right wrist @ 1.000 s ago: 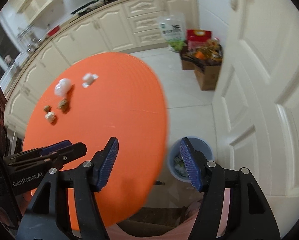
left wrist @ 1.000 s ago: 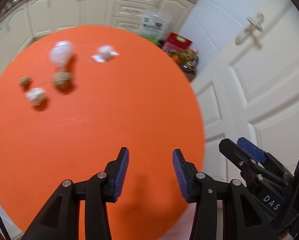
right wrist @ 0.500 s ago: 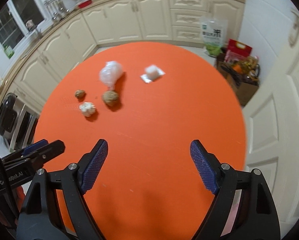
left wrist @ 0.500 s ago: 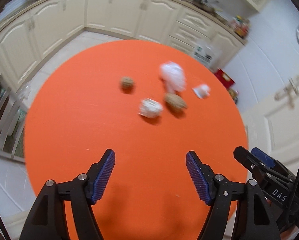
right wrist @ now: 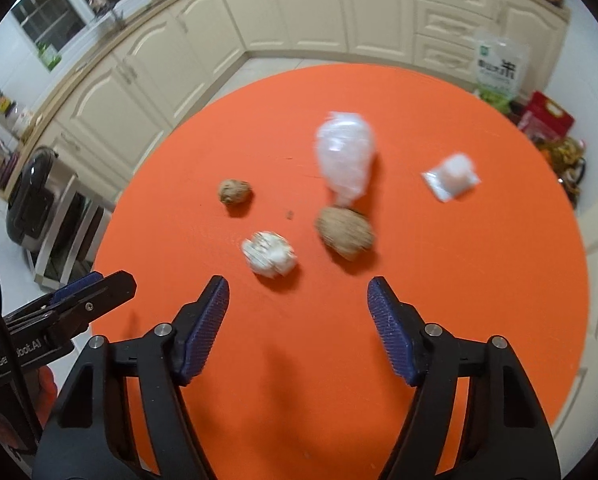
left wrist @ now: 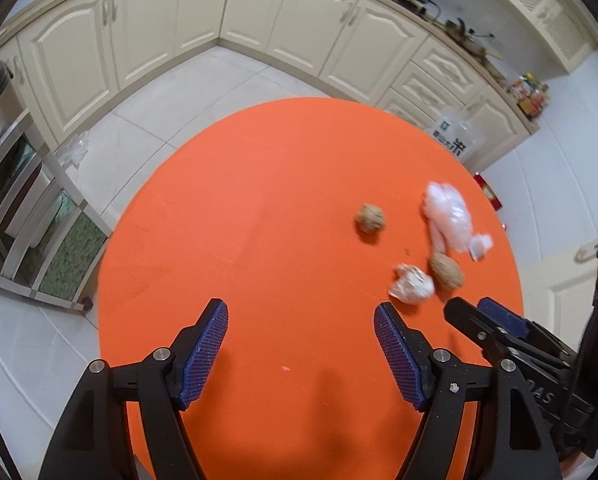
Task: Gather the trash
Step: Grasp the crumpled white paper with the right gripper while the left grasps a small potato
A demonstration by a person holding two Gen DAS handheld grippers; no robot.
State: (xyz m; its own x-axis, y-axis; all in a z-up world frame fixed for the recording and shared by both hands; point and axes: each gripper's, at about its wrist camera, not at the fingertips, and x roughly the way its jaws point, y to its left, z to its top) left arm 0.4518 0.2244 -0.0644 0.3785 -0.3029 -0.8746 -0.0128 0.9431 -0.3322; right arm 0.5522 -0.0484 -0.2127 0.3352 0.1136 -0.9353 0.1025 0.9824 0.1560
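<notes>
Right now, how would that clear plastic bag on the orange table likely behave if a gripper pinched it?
The clear plastic bag looks thin and crumpled, so probably floppy and light. Its glossy film may slip between pads. Its narrow tail sits against the larger brown lump, which could get nudged.

Near table: bare orange — open to pass.
Ahead: white paper wad, brown ball — close together.

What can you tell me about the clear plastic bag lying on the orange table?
The clear plastic bag is a crumpled, translucent white film, puffed at one end and narrowing to a twisted neck at the other. It lies on its side on the orange table, loose and ungripped. Its neck points at the larger brown ball and seems to touch it; blur hides the contact. Neither tool is near it.
</notes>
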